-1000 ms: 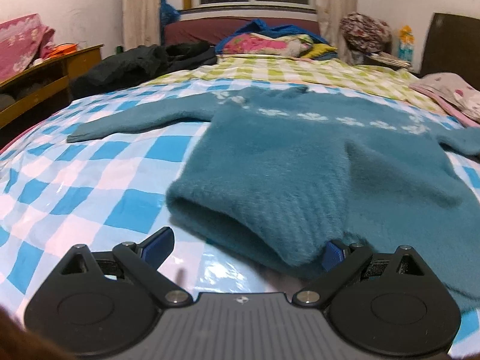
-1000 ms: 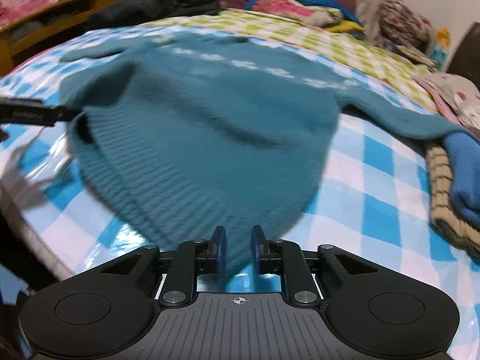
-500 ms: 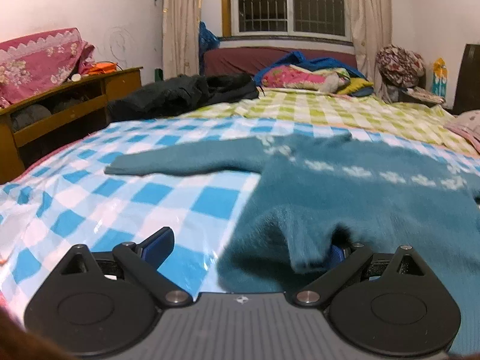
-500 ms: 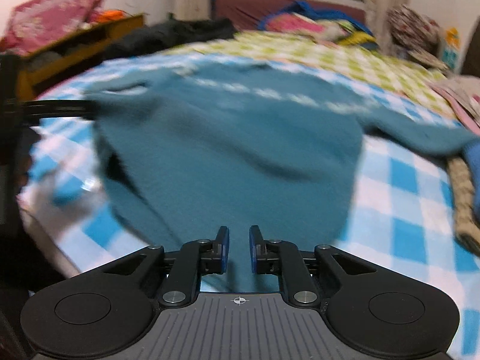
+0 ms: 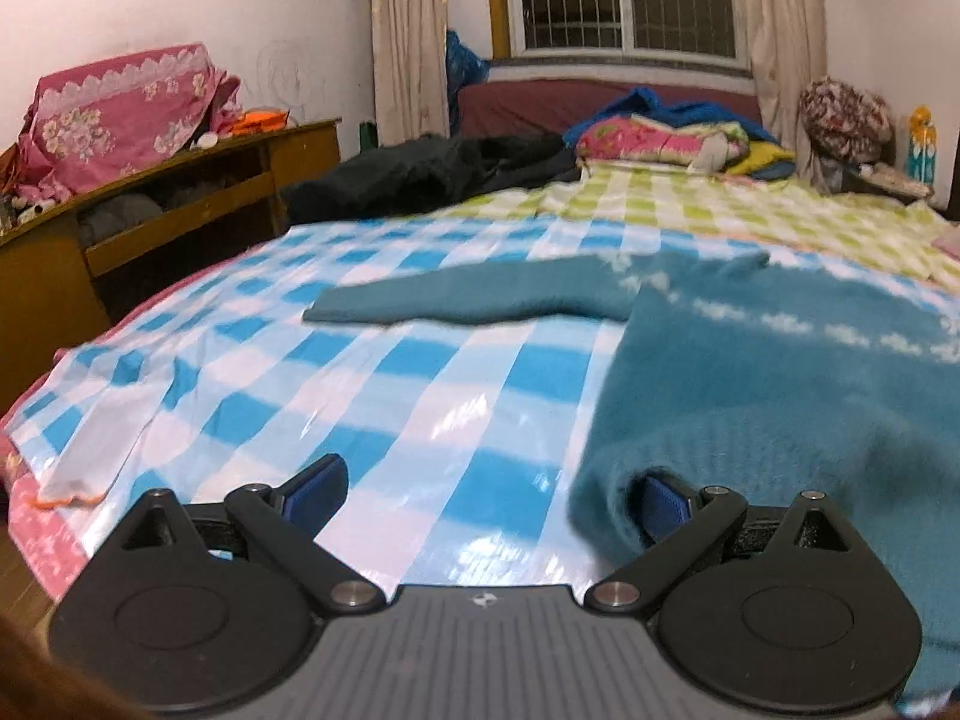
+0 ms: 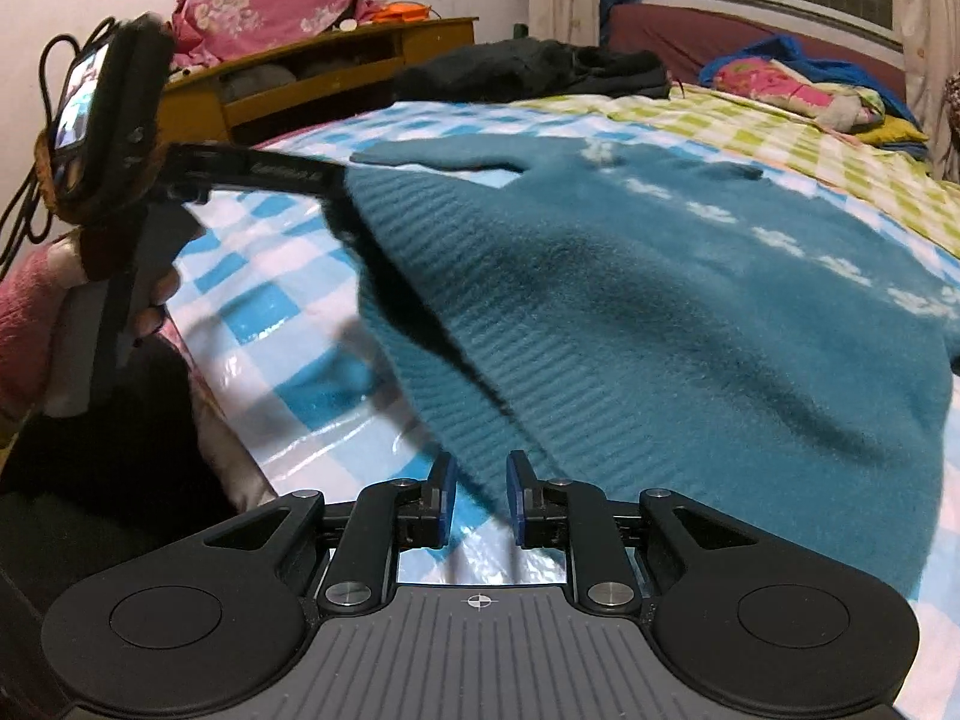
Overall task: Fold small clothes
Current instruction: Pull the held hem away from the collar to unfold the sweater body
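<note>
A bed (image 5: 420,396) with a blue-checked cover holds a teal sweater (image 6: 690,312). The left tongs (image 5: 486,492) stand spread, the hem draped over their right finger. The right tongs (image 6: 478,498), nearly together, pinch the near hem edge.

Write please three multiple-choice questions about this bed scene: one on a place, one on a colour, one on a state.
1. The sweater has its spread sleeve lying on: A the wooden shelf; B the checked sheet; C the floor.
2. The sweater is: A teal; B red; C black.
3. The left gripper has its jaws: A shut; B wide open; C out of view.
B: the sleeve lies flat on blue-white checks. A: its knit is teal with white motifs. B: both fingers stand far apart.
</note>
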